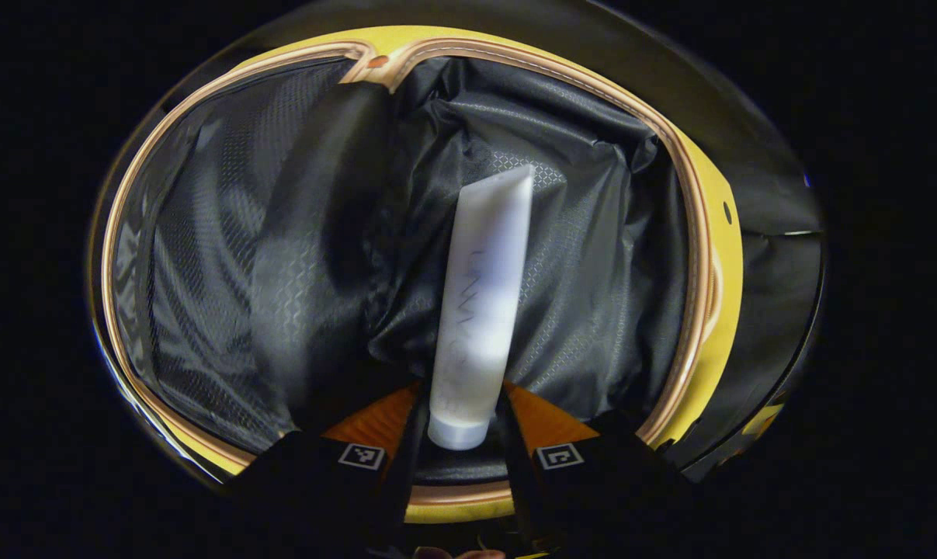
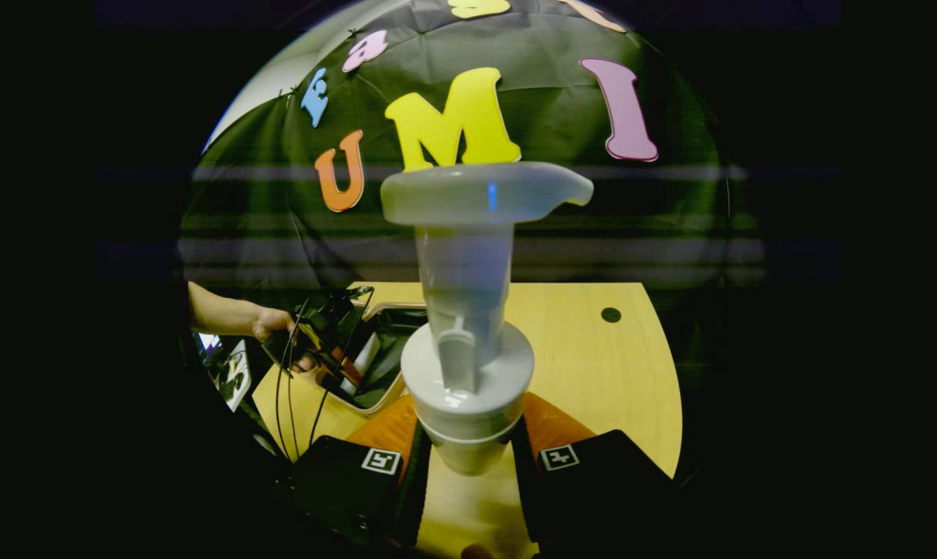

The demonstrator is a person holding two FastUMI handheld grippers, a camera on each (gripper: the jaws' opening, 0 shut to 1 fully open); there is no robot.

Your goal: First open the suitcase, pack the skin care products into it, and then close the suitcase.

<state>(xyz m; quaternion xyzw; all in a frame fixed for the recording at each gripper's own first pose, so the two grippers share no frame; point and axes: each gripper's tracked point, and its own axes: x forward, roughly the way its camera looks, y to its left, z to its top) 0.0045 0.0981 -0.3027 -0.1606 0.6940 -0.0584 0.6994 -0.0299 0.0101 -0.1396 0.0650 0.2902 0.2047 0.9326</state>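
In the left gripper view, my left gripper (image 1: 462, 423) is shut on the cap end of a white tube (image 1: 484, 303). The tube points away from me into the open yellow suitcase (image 1: 716, 256), above its black fabric lining (image 1: 297, 256). In the right gripper view, my right gripper (image 2: 468, 450) is shut on a white pump bottle (image 2: 468, 365), gripping it just below the collar; the pump head (image 2: 484, 192) stands upright above. Farther off to the left, a hand (image 2: 270, 322) holds the left gripper (image 2: 332, 341) over the open suitcase (image 2: 383, 388) with the tube in it.
The suitcase lies on a light wooden table (image 2: 592, 373) with a small dark hole (image 2: 610, 314) at its far right. Cables (image 2: 297, 388) hang from the left gripper. The black booth wall stands behind the table.
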